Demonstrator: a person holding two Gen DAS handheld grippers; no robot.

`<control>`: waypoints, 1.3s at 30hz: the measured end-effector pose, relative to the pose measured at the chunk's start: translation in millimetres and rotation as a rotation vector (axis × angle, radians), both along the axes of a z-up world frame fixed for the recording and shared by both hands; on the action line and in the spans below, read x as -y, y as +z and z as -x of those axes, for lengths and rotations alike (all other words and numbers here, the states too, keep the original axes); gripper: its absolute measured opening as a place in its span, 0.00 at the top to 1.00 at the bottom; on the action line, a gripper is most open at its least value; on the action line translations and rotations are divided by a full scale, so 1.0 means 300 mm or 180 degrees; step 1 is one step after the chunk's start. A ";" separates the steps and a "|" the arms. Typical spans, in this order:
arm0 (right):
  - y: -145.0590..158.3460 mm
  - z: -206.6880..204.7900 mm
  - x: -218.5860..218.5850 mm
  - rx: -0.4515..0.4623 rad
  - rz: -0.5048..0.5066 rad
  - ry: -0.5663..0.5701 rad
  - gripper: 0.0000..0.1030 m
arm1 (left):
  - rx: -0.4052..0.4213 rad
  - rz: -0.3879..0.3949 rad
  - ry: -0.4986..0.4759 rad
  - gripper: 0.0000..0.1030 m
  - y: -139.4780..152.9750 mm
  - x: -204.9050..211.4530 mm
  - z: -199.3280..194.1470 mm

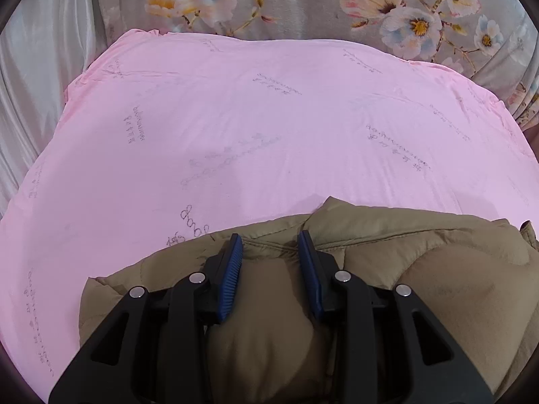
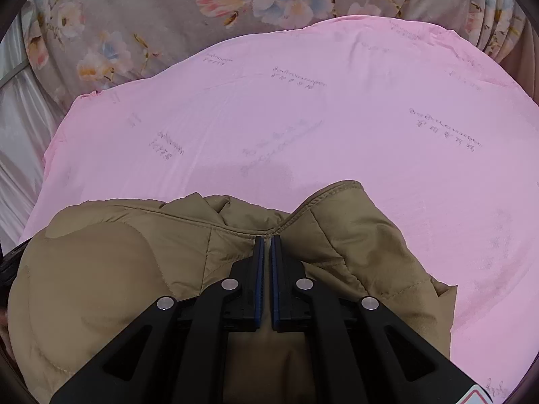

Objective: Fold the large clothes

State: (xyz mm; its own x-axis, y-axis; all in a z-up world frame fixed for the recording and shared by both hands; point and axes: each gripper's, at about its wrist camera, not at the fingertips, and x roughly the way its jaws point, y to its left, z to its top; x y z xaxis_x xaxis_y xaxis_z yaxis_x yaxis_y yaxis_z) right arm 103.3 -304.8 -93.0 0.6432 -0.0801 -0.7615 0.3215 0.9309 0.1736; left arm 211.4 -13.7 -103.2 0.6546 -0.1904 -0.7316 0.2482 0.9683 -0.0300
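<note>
A tan quilted puffer jacket lies bunched at the near edge of a pink sheet. My left gripper points down onto it. A thick roll of the padded fabric bulges between its blue pads, which press on it from both sides. In the right wrist view the same jacket fills the lower left. My right gripper is shut on the jacket's stitched edge seam, its pads nearly touching. A flap of the jacket stands up beyond the fingertips.
The pink sheet, printed with faint grey script, spreads wide beyond the jacket. A grey floral cloth lies along the far side. White satin fabric hangs at the left. The floral cloth also shows in the right wrist view.
</note>
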 end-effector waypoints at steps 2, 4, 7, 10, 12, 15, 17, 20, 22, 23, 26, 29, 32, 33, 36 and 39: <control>-0.004 -0.001 0.005 0.0011 -0.0009 0.0005 0.99 | 0.0009 -0.0004 0.0001 0.68 -0.004 0.003 -0.001; -0.007 -0.001 0.006 0.0025 -0.0008 0.0005 0.99 | 0.0009 -0.0004 0.0000 0.68 -0.004 0.003 -0.001; -0.010 -0.001 0.008 0.0037 -0.0024 0.0008 1.00 | 0.0012 -0.0003 0.0000 0.68 -0.007 0.002 -0.004; -0.009 -0.002 0.010 0.0046 -0.0035 0.0009 1.00 | 0.0011 0.0002 -0.0003 0.68 -0.009 0.000 -0.008; 0.000 0.000 0.013 0.0074 -0.0044 -0.0001 1.00 | 0.0004 0.0043 -0.0008 0.68 -0.006 -0.005 -0.010; 0.087 0.059 -0.028 0.0224 0.0194 -0.0090 0.93 | 0.0031 0.0099 0.0039 0.67 0.040 -0.033 0.013; 0.178 0.131 -0.103 0.0441 0.0312 0.0012 0.86 | 0.0216 0.0158 0.0063 0.67 0.129 -0.060 0.099; 0.238 0.186 -0.234 0.0574 0.0375 0.0227 0.86 | 0.0369 0.0371 -0.0072 0.61 0.237 -0.063 0.232; 0.220 0.189 -0.307 0.0520 0.0270 0.0397 0.86 | 0.0346 0.0482 -0.0198 0.59 0.257 -0.037 0.294; 0.201 0.185 -0.336 0.0491 0.0247 0.0466 0.86 | 0.0302 0.0505 -0.0261 0.59 0.250 -0.014 0.317; 0.128 0.175 -0.406 0.0347 0.0317 0.0548 0.86 | 0.0177 0.0423 -0.0334 0.59 0.182 0.054 0.352; 0.066 0.172 -0.412 0.0285 0.0334 0.0533 0.87 | 0.0049 0.0361 -0.0282 0.58 0.098 0.080 0.348; 0.039 0.168 -0.392 0.0277 0.0196 0.0517 0.87 | 0.0093 0.0369 -0.0240 0.55 0.058 0.081 0.348; 0.034 0.168 -0.388 0.0282 0.0174 0.0518 0.87 | 0.0109 0.0377 -0.0226 0.55 0.049 0.082 0.346; 0.013 0.167 -0.395 0.0316 0.0228 0.0521 0.87 | 0.0173 0.0318 -0.0203 0.55 0.027 0.093 0.357; -0.002 0.171 -0.420 0.0326 0.0394 0.0512 0.87 | 0.0217 0.0274 -0.0187 0.55 0.014 0.101 0.364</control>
